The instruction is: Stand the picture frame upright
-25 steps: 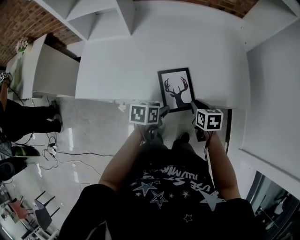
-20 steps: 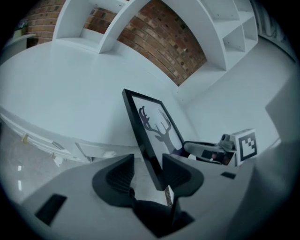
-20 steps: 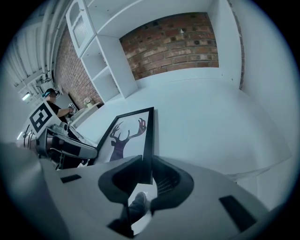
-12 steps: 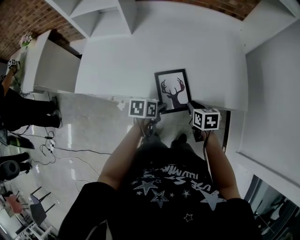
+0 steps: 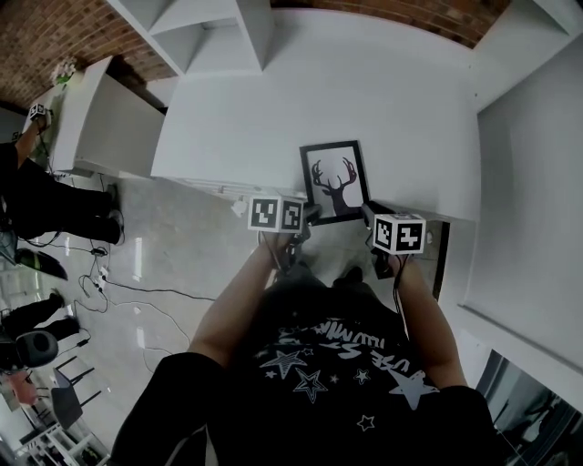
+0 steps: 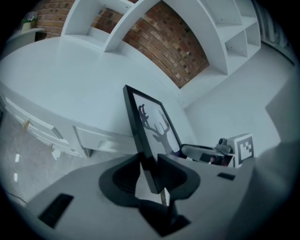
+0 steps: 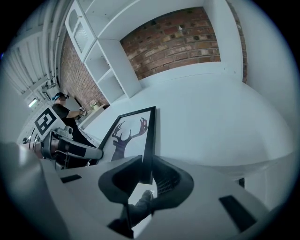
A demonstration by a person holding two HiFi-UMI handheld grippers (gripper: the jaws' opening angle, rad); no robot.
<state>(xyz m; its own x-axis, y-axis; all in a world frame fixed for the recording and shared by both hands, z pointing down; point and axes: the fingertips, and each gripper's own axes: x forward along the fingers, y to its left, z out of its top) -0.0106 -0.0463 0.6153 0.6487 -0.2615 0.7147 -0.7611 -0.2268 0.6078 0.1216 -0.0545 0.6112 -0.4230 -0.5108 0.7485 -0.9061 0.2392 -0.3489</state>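
Note:
A black picture frame [image 5: 334,177] with a deer silhouette lies on the white table [image 5: 273,109], its near edge at the table's front edge. My left gripper [image 5: 311,214] is at the frame's near left corner. In the left gripper view its jaws have just been closing, and my left gripper [image 6: 149,171] now pinches the frame's [image 6: 152,126] left edge between both pads. My right gripper [image 5: 369,211] holds the near right corner. In the right gripper view my right gripper [image 7: 146,168] is shut on the frame's [image 7: 129,136] right edge.
White shelves [image 5: 209,27] and a brick wall stand behind the table. A white wall unit [image 5: 537,164] rises at the right. Drawers run under the table's front edge [image 6: 89,140]. A person [image 5: 27,191] stands on the floor at far left, among cables.
My left gripper has edged in against the frame's near left corner. The frame and the right gripper have hardly moved; the head view has shifted a little.

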